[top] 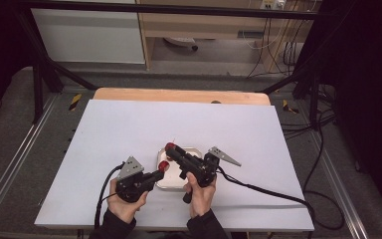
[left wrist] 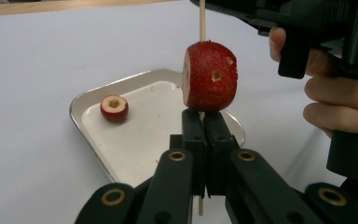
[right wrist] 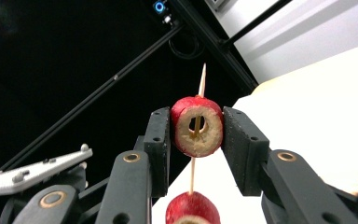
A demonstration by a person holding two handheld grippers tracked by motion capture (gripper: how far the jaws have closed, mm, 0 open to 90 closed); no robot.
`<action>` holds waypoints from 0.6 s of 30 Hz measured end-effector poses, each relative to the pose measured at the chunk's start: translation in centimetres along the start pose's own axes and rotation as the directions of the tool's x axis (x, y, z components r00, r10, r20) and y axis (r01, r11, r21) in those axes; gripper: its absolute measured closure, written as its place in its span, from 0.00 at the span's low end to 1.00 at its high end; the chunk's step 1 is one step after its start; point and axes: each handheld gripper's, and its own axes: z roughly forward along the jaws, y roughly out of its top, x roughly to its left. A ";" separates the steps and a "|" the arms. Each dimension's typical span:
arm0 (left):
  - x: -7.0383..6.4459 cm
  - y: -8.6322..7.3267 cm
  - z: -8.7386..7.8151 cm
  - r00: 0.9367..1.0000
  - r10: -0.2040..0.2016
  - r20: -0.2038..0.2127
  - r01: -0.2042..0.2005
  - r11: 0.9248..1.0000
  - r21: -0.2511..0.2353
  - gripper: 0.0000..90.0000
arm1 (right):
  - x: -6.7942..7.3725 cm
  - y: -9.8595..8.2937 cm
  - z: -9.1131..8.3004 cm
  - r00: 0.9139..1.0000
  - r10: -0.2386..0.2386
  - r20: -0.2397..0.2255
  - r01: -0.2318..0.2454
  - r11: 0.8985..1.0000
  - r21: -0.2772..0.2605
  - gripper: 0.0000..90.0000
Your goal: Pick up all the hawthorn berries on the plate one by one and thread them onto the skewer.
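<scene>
1. Two fruits on one skewer, above the tray: lower fruit resting just over the left gripper, clamped tight on the stick.
2. Upper fruit pinched in the right gripper, partway threaded.
3. Next: slide down along the upright stick toward the lower fruit.
4. Third fruit lying in the tray.

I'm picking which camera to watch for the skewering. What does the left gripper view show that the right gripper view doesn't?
Left gripper view: the metal tray with one loose hawthorn piece, and the left gripper shut on the skewer.
Right gripper view: the right gripper clamping a cored piece, the skewer tip poking through.
Both: the skewer and the lower threaded piece.
</scene>
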 end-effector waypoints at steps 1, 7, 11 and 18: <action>0.0 0.2 0.0 1.000 -0.001 -0.007 0.001 1.000 0.010 0.99 | -0.1 -0.2 0.1 1.000 0.007 -0.007 -0.006 0.999 0.035 0.71; 0.2 0.3 0.0 1.000 0.001 -0.012 -0.001 1.000 0.015 0.99 | 0.3 -0.9 0.2 1.000 -0.029 0.002 0.028 0.999 0.028 0.71; 0.3 0.0 0.3 1.000 -0.005 -0.006 0.005 0.999 0.041 0.99 | 0.3 -0.9 0.1 0.998 -0.057 0.028 0.055 0.996 0.070 0.71; 0.3 0.0 0.6 1.000 0.014 -0.017 -0.013 0.999 0.052 0.99 | 0.1 -0.9 0.1 0.998 -0.054 0.031 0.050 0.993 0.109 0.70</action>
